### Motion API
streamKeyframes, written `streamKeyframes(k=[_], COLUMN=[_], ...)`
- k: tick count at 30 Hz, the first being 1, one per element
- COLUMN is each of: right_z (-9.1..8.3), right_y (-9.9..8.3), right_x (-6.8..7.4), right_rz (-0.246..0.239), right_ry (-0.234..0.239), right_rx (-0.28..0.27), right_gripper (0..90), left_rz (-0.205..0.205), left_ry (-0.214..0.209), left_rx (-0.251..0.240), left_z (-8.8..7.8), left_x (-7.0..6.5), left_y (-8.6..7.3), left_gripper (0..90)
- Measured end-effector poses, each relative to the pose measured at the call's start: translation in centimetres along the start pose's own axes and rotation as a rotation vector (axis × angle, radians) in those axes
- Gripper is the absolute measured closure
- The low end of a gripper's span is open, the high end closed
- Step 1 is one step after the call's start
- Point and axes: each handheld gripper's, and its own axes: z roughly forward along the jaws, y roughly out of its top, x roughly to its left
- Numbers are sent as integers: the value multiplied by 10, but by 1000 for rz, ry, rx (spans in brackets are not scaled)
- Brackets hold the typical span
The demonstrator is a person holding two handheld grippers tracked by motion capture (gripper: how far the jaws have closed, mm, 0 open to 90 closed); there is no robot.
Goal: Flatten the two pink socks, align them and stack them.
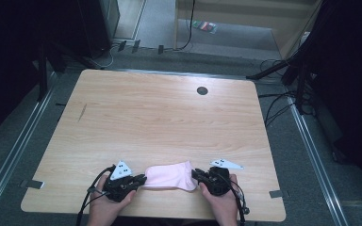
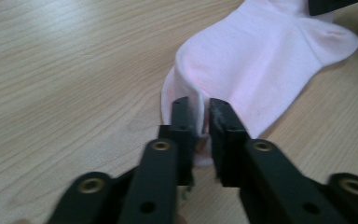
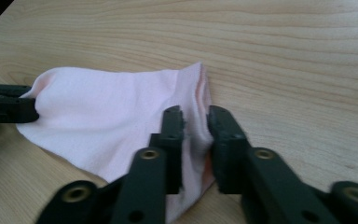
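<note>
Holding the pink sock (image 1: 169, 175) by its two ends, we keep it lying flat near the front edge of the table (image 1: 160, 117), stretched between our hands so that the cloth spreads out rather than bunching. Our left gripper (image 1: 140, 180) has its jaws closed on one end of the sock; in the left gripper view the pink edge (image 2: 200, 121) runs up between the two black jaws, pinched there in a thin fold, while the rest of the sock fans away across the wood toward the far corner, where the tip of the other gripper (image 2: 328, 5) bites the opposite end. Our right gripper (image 1: 196, 175) is likewise clamped on the sock: in the right gripper view the cloth (image 3: 121, 121) gathers into a ridge that passes between the jaws, and the left gripper (image 3: 7, 108) shows at the far end, gripping its corner. We judge that the two grips sit at opposite ends so that a gentle pull apart takes out the slack and lays the sock smooth, ready to be straightened or folded. The sock rests on the table along most of its length, lifted a little only where the jaws hold it. Both grips take only a thin edge of cloth, so a hard tug may well slip it free; an even, light pull from both sides looks the safer course. The rest of the tabletop is bare wood, with a small dark round hole (image 1: 202, 90) near its far edge, well apart from our work
</note>
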Motion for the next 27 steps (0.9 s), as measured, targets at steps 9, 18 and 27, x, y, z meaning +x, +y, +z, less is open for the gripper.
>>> streamKeyframes(k=[9, 18, 27], right_z=[-20, 4, 6], right_y=[1, -4, -11], right_x=[4, 17, 9], right_rz=[-25, -98, -77], right_ry=[-49, -37, -56], right_rx=[-139, -11, -4], right_gripper=[670, 885, 900], left_rz=[0, 79, 129], left_ry=[57, 70, 80], left_rx=[-189, -14, -18], left_z=[-23, 11, 6], left_x=[-4, -7, -5], left_y=[8, 4, -2], left_gripper=[503, 653, 457])
